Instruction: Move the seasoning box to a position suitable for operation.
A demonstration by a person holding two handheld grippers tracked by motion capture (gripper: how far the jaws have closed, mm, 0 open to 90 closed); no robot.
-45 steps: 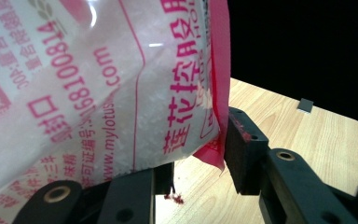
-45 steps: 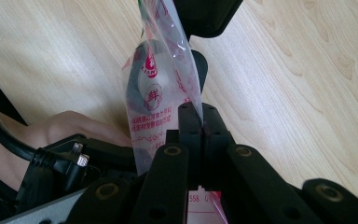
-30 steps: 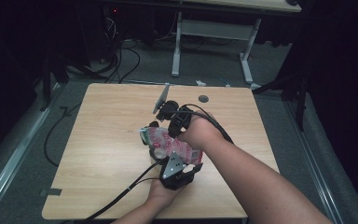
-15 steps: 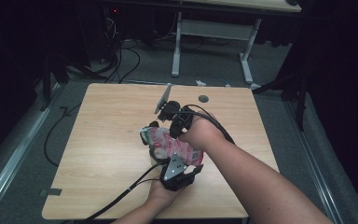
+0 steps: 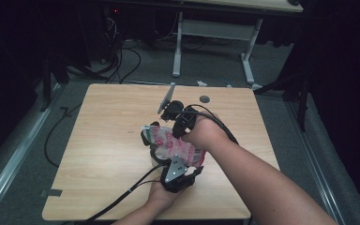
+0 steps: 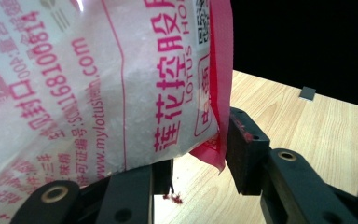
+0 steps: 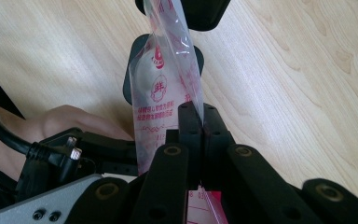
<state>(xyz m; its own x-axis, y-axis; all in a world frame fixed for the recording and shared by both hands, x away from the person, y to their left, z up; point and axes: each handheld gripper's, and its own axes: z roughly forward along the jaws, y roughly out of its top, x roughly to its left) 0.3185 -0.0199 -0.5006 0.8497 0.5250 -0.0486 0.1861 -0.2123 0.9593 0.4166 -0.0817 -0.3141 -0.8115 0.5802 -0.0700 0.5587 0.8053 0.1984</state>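
A clear plastic bag (image 5: 173,145) with red print and white grains inside is held over the wooden table (image 5: 103,140) between both grippers. My left gripper (image 5: 155,155) comes from the near side and is shut on the bag's body (image 6: 98,84); its right pad (image 6: 242,149) presses the red seam, and the bag's bottom hangs just above the table. My right gripper (image 5: 180,136) comes from the right. In the right gripper view its jaws (image 7: 198,121) are shut on a thin edge of the bag (image 7: 163,79).
A dark round spot (image 5: 205,99) marks the table's far side. A few red crumbs (image 6: 172,198) lie under the bag, and a small grey patch (image 6: 307,93) sits near the table's edge. Cables (image 5: 122,56) run across the floor behind, by another table's legs (image 5: 178,47).
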